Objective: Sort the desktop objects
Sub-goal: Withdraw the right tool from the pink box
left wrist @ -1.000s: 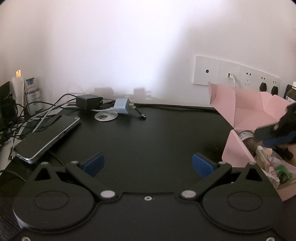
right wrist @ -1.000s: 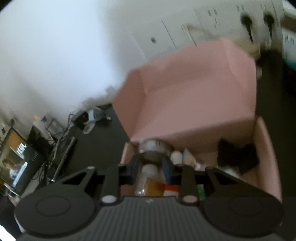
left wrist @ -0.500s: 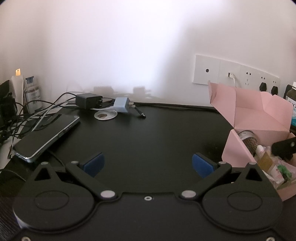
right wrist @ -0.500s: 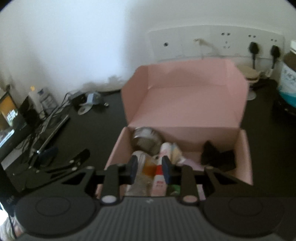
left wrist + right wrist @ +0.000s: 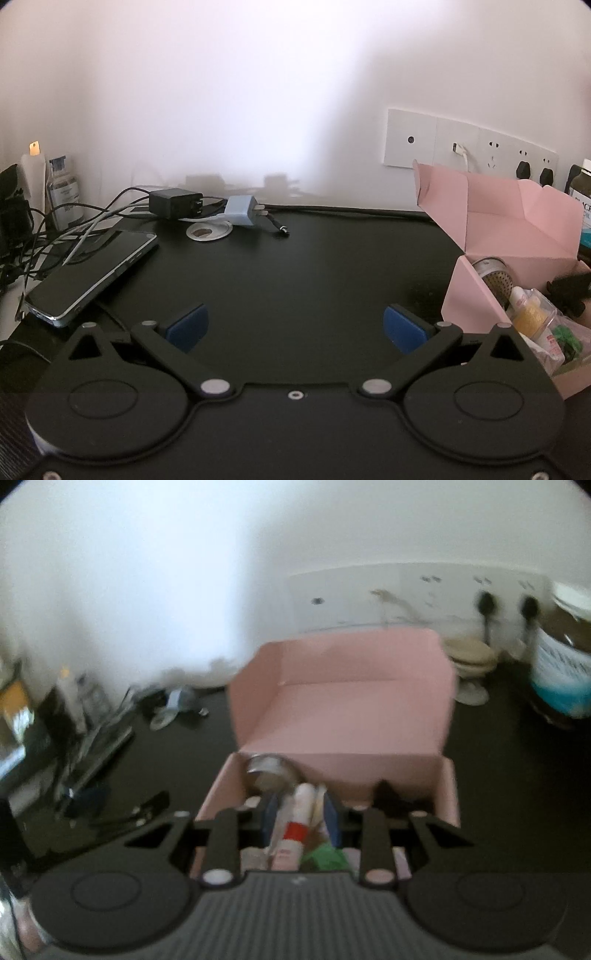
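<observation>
Your pink box [image 5: 343, 709] sits open at the desk's right side, already crowded. Your left gripper [image 5: 295, 326] waits wide and empty. Your right gripper [image 5: 301, 818] looks narrowed around a white tube [image 5: 295, 823]; hold gently, since blur hides the contact

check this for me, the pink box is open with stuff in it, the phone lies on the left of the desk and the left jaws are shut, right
Not quite. The left gripper has its jaws wide open over bare black desk, as the left wrist view shows. The rest holds: the pink box is open with items inside, and the phone lies on the left.
</observation>
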A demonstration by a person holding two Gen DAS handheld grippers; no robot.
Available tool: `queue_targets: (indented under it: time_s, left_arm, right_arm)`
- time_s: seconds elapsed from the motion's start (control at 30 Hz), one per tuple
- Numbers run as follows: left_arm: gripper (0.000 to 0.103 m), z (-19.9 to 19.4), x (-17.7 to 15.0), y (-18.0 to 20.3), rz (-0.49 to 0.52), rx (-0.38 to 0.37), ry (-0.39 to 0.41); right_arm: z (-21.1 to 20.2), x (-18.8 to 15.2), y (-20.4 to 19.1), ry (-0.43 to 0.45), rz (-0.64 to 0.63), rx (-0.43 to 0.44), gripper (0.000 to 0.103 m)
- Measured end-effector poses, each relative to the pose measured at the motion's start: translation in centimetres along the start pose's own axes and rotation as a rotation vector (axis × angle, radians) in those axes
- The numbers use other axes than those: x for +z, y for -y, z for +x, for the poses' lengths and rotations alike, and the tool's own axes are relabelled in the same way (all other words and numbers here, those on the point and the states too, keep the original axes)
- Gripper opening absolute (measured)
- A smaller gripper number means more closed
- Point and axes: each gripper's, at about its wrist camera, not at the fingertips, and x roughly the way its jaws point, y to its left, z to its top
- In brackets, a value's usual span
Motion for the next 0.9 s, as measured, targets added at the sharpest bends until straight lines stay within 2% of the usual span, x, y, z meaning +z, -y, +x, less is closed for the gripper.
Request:
queue_targets:
  time_s: [0.07, 0.2, 0.27, 0.33, 0.43, 0.5, 0.6, 0.77, 0.9]
  left_arm:
    - [0.103, 0.0, 0.0, -0.1, -0.006, -0.002, -0.004]
    - [0.103, 0.1, 0.0, -0.2, -0.011, -0.004, -0.006]
    - [0.103, 0.0, 0.1, -0.2, -0.009, -0.006, -0.004]
    - [0.103, -0.1, 0.1, -0.2, -0.01, -0.011, 0.001]
    - [0.103, -0.3, 0.1, -0.2, -0.012, -0.02, 0.007]
    - [0.103, -0.4, 0.1, -0.2, -0.013, -0.026, 0.012]
    - [0.103, -0.7, 0.2, -0.3, -0.036, -0.072, 0.012]
    - [0.103, -1.3, 0.1, 0.3, 0.0, -0.101, 0.031]
    - [0.103, -1.3, 0.2, 0.5, 0.023, -0.094, 0.031]
  right_arm:
    - [1.0, -0.1, -0.8, -0.034, -0.04, -0.031, 0.027]
    - [2.0, 0.1, 0.6, -0.06, 0.053, -0.081, 0.03]
    - [1.6, 0.1, 1.2, -0.053, 0.073, -0.07, 0.03]
    - [0.7, 0.3, 2.0, -0.031, 0.13, -0.013, 0.03]
    - [-1.3, 0.8, 3.9, 0.057, 0.231, 0.045, 0.03]
    - [-2.7, 1.2, 5.5, 0.125, 0.277, 0.031, 0.03]
    - [-3.8, 1.4, 7.9, 0.165, 0.344, 0.013, 0.032]
    - [-2.5, -0.1, 10.8, 0.128, 0.431, -0.004, 0.038]
    - [-0.5, -0.7, 11.3, 0.094, 0.469, 0.066, 0.038]
